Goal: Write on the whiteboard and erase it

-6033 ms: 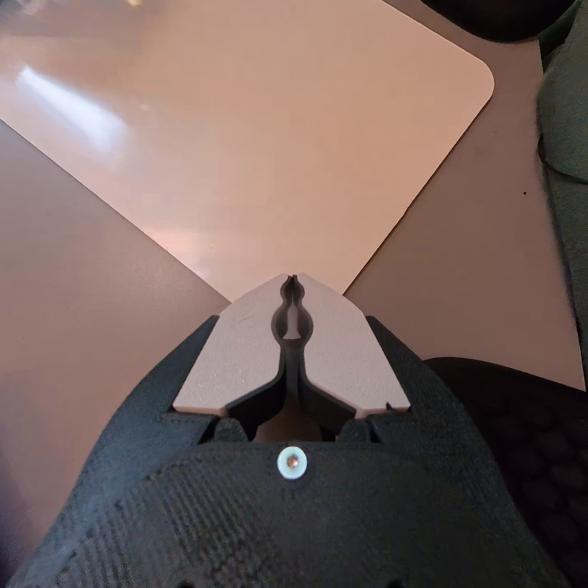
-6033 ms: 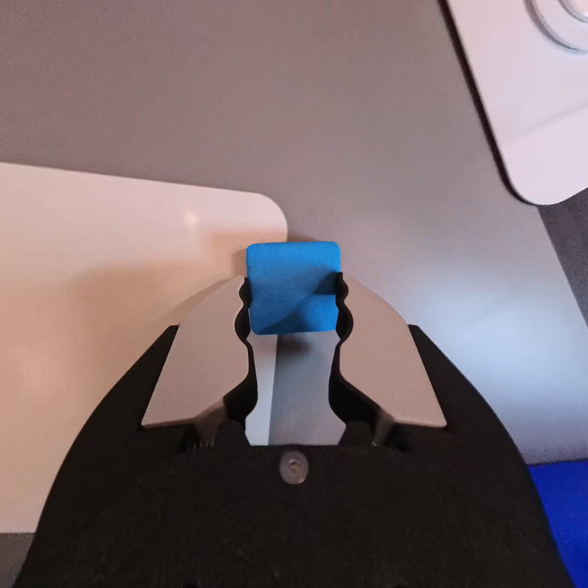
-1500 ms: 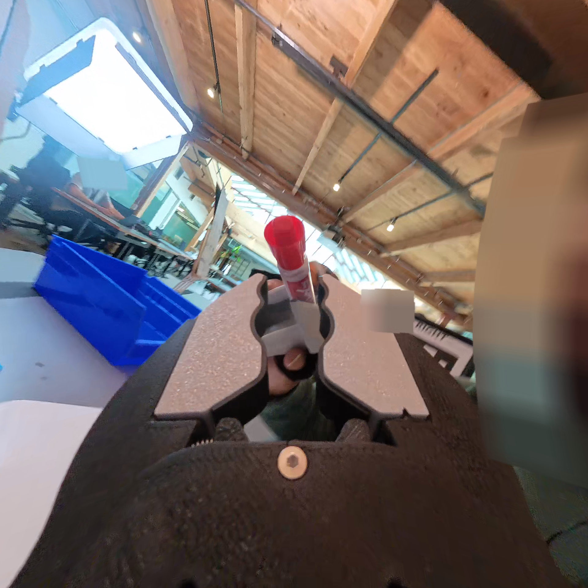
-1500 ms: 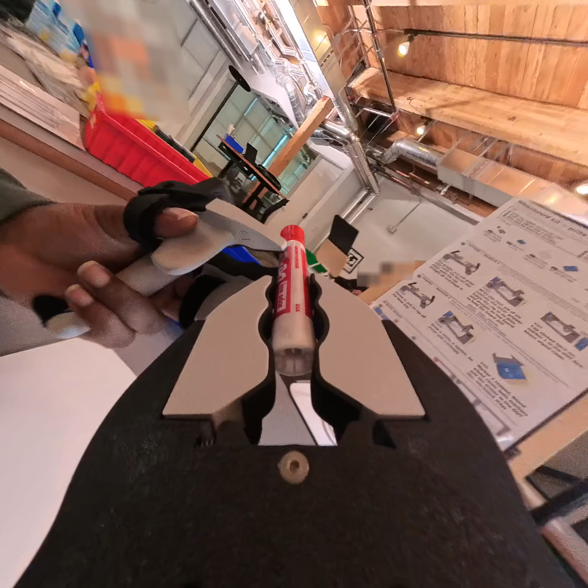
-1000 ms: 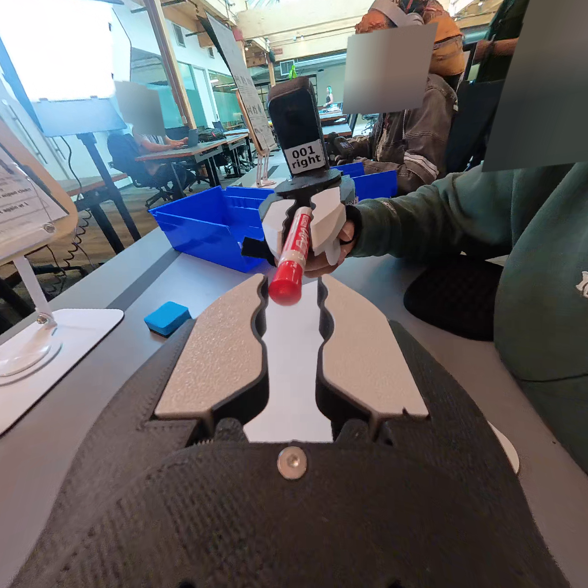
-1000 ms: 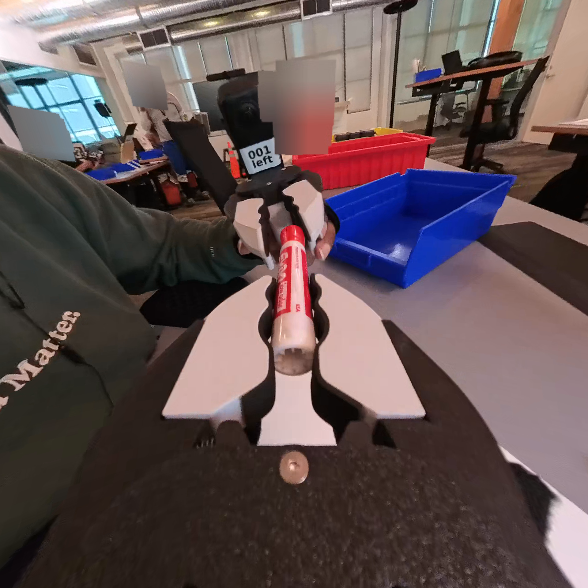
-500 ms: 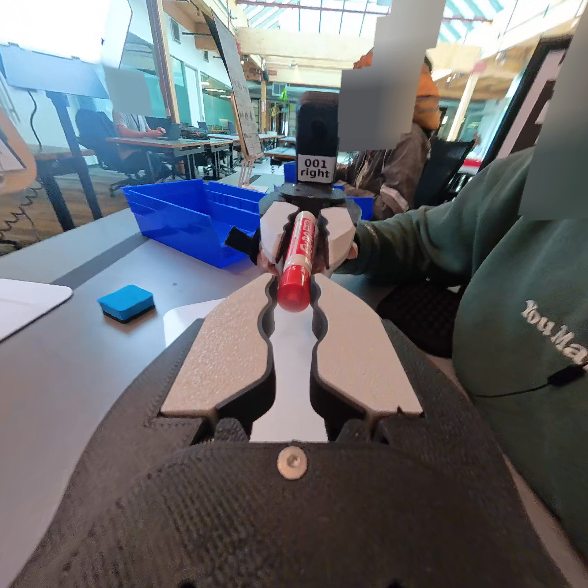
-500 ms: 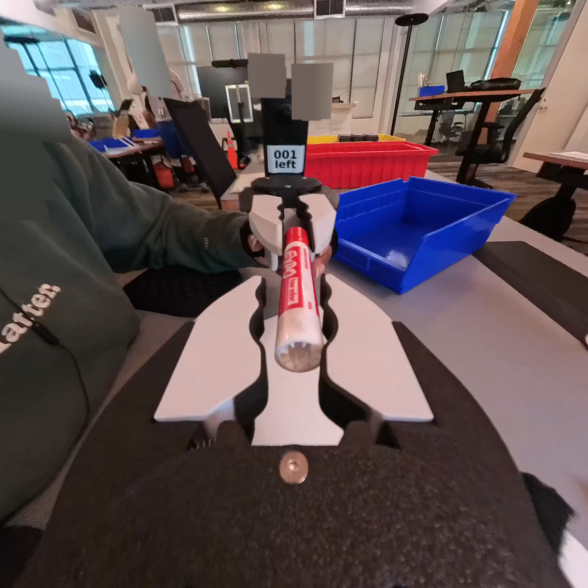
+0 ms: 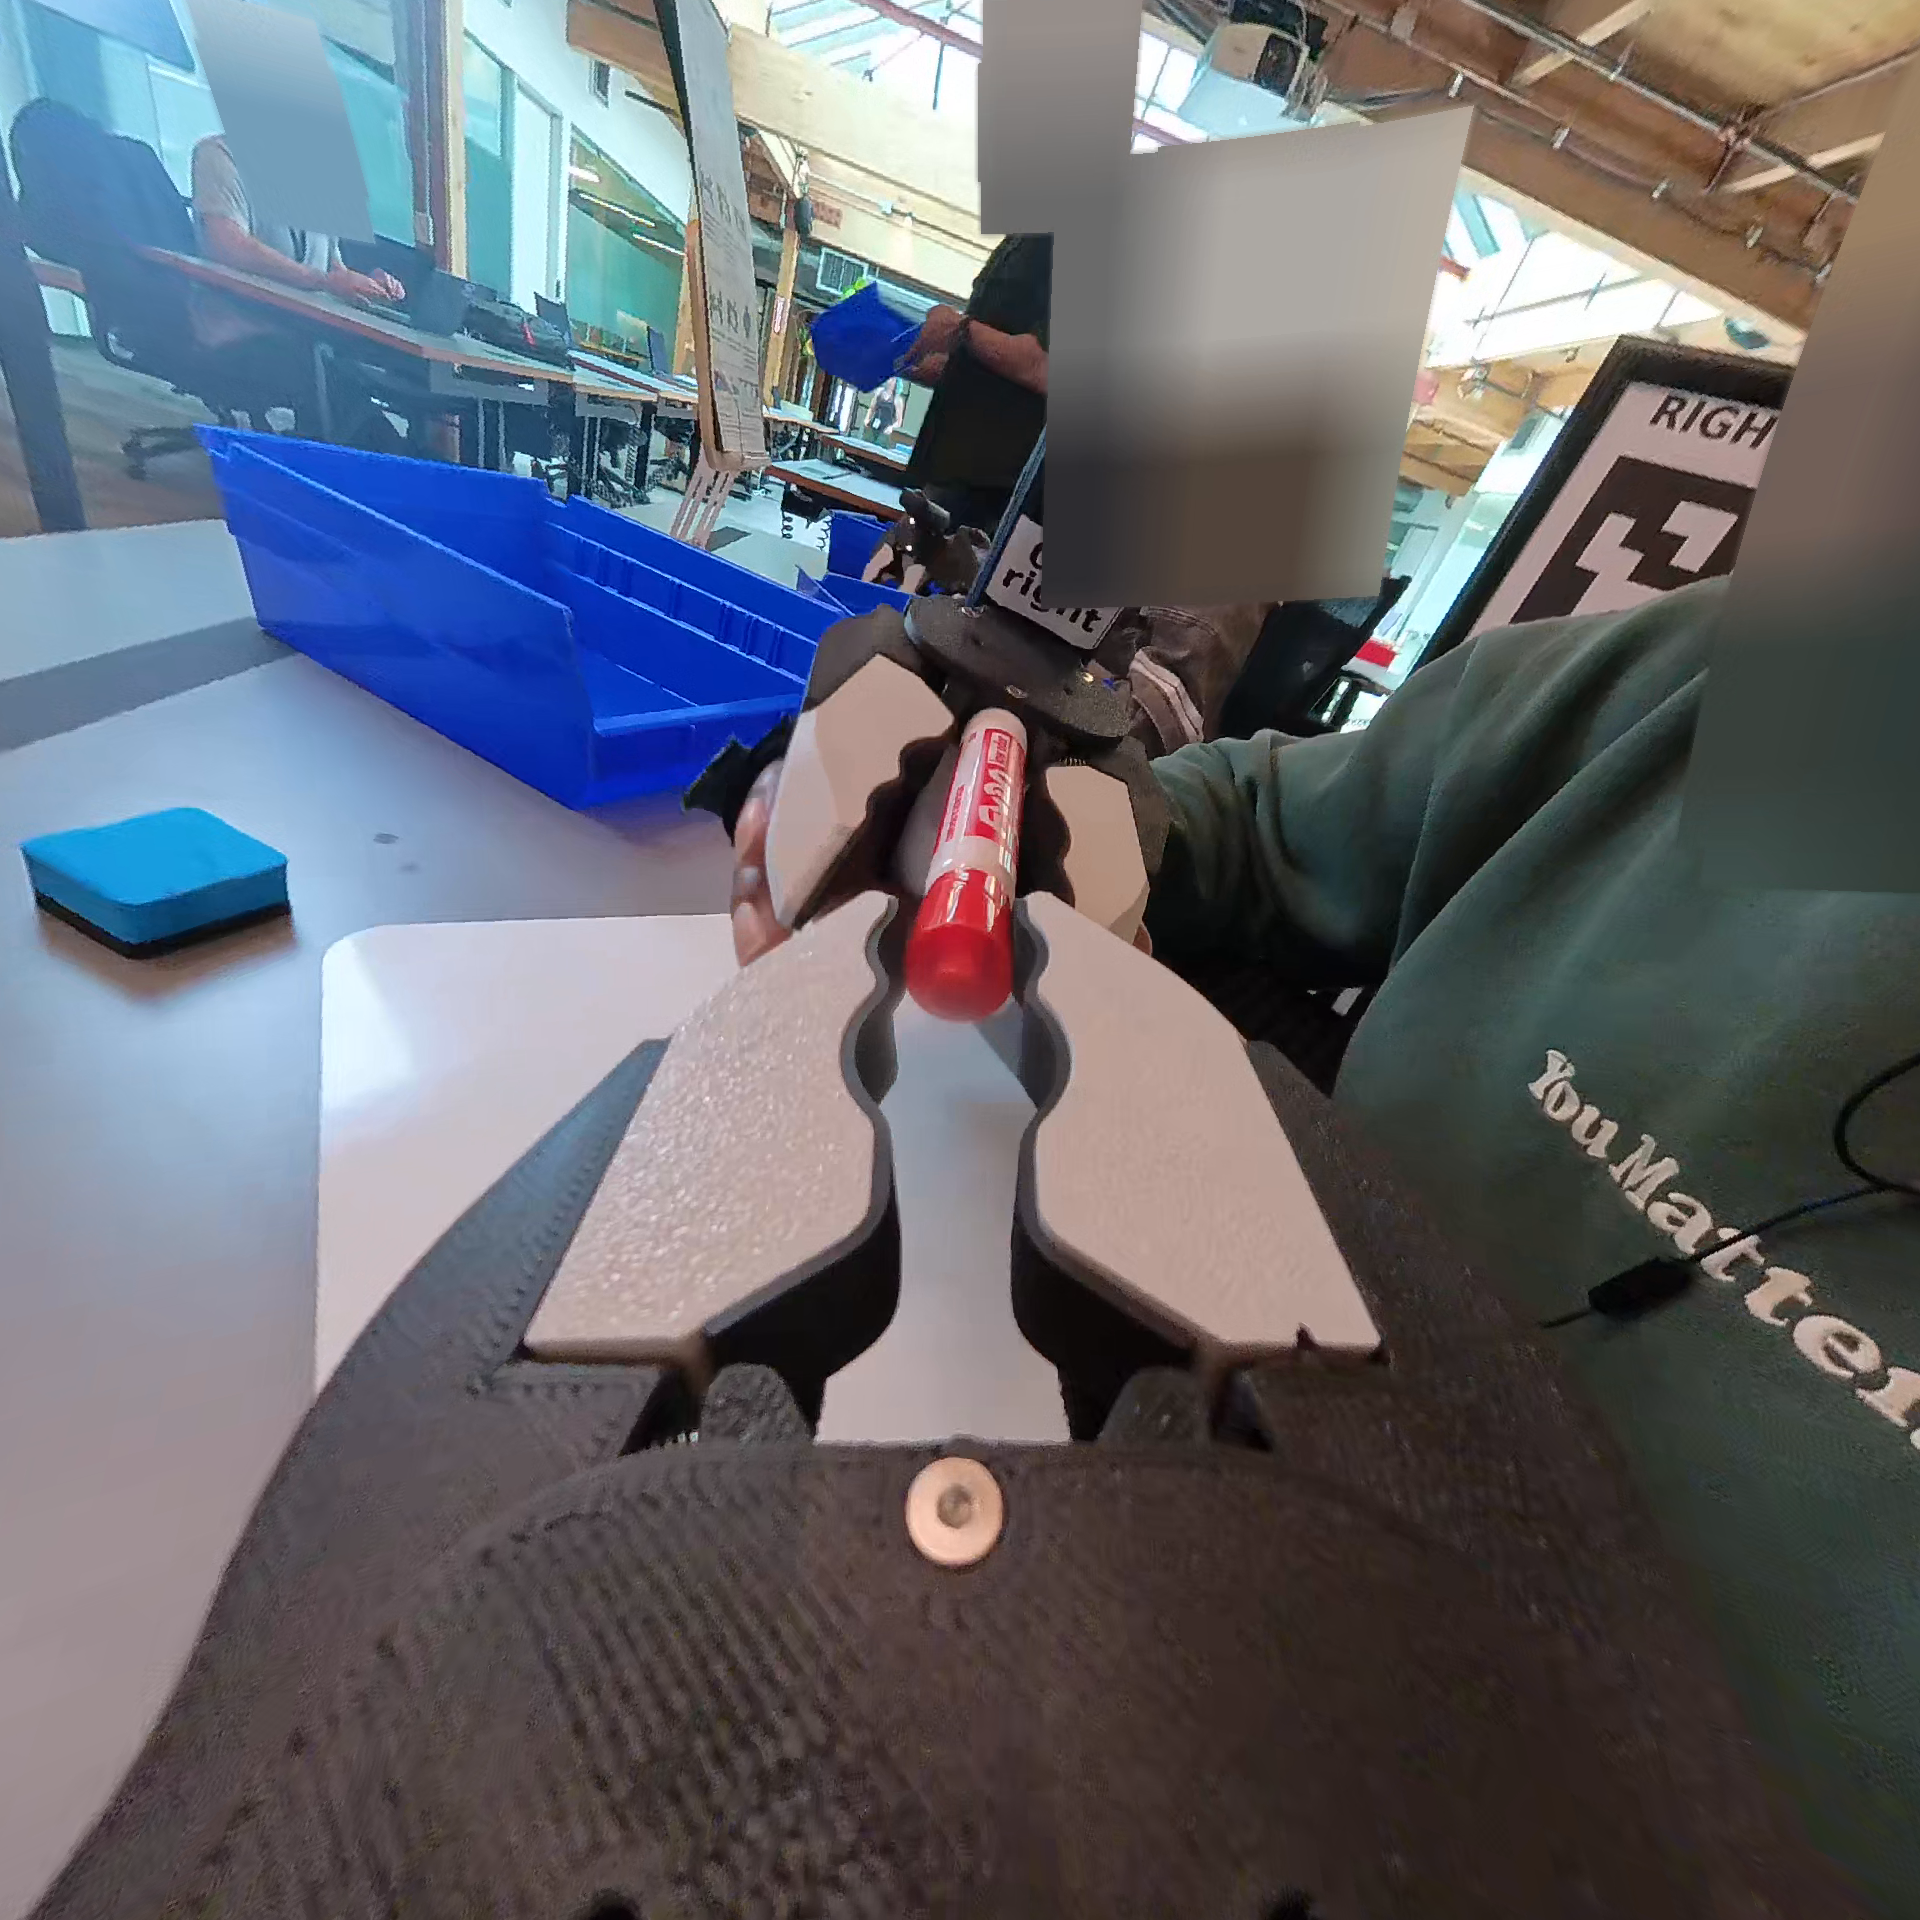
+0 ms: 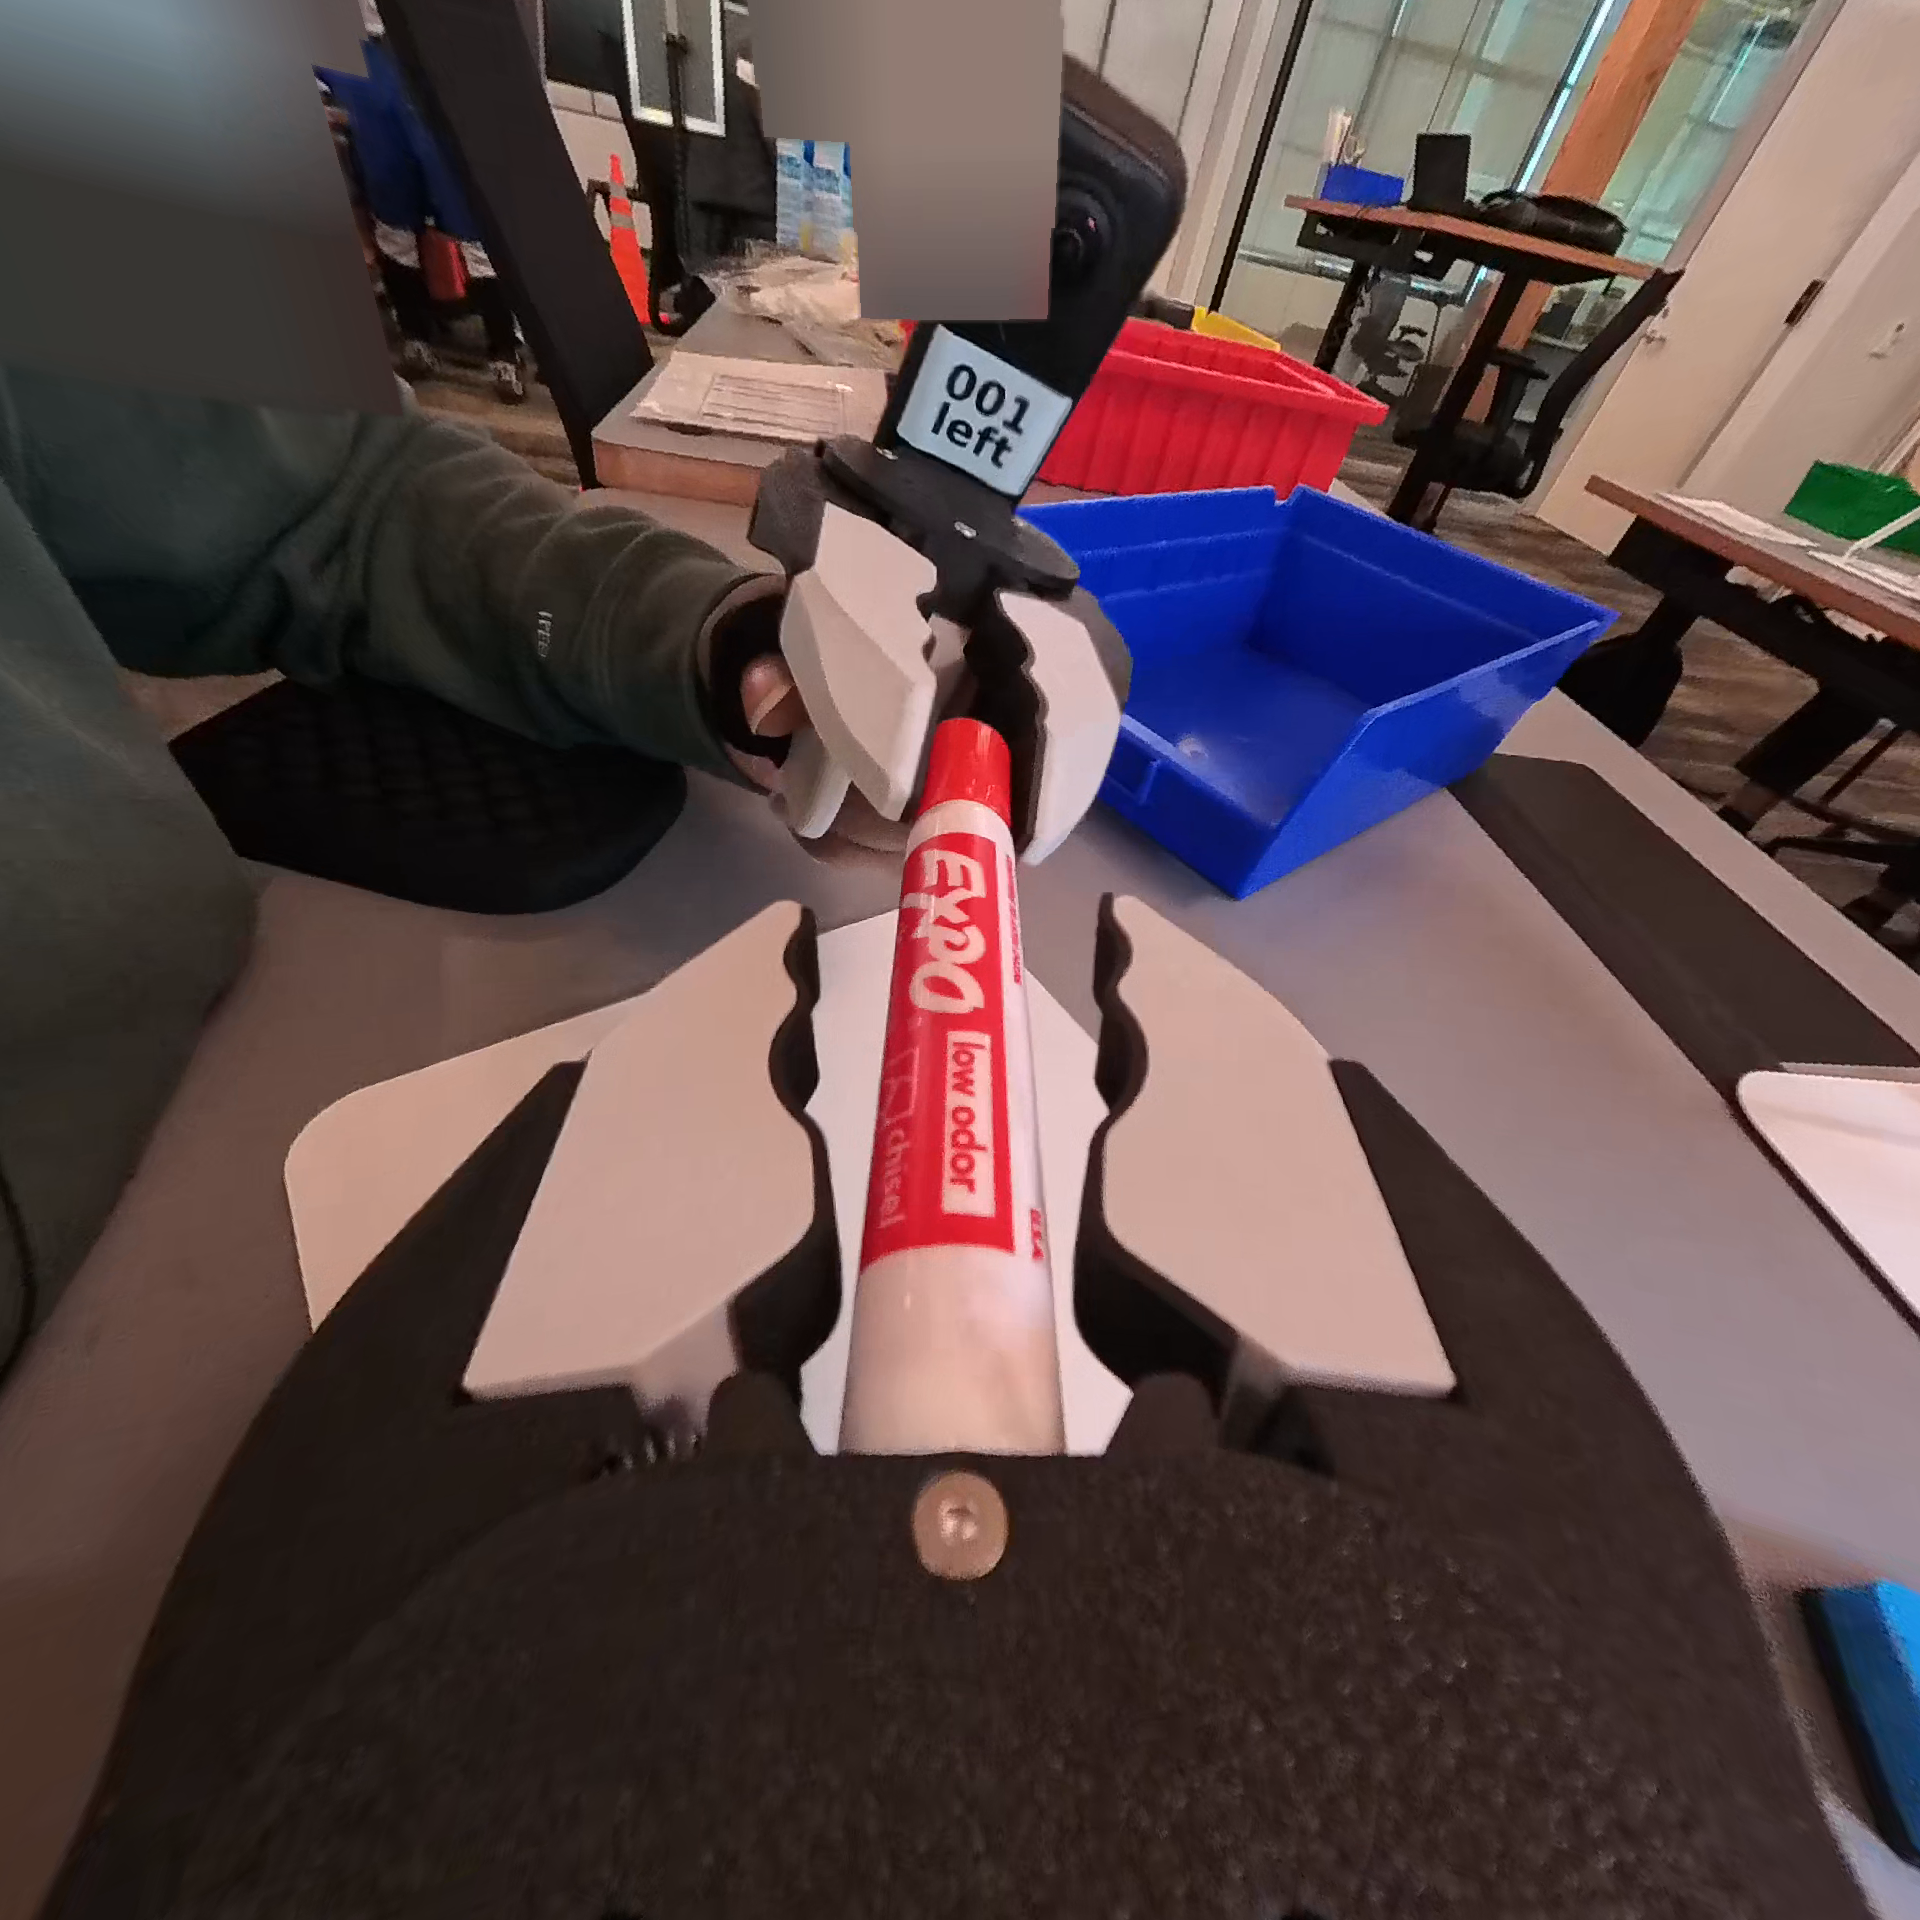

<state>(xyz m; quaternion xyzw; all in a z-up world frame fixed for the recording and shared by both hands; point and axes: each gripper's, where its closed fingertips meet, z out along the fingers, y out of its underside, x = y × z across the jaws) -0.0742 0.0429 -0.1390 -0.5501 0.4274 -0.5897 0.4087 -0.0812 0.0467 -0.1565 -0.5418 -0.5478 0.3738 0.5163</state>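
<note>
Grey table (image 9: 156, 1039) carries the whiteboard (image 9: 468, 1039); left gripper (image 9: 951, 971) pinches the red marker (image 10: 951, 1091) cap, right gripper (image 10: 951, 935) is spread, eraser (image 9: 156, 878) lies apart.

open-plan workshop/office space, exposed timber ceiling beams (image 9: 1621, 62), rows of desks (image 9: 343, 312) with seated people at laptops, office chairs (image 10: 1507, 395), blue parts bin (image 9: 499, 613) and red bin (image 10: 1195, 416) on grey desk (image 10: 1351, 987), orange traffic cone (image 10: 627, 234), big glazed walls (image 10: 1455, 94)

Whiteboard (image 9: 499, 1039) flat on the counter (image 9: 156, 1195), eraser (image 9: 156, 878) just beside its corner, bin (image 9: 468, 613) behind, marker (image 9: 971, 862) above the board.
</note>
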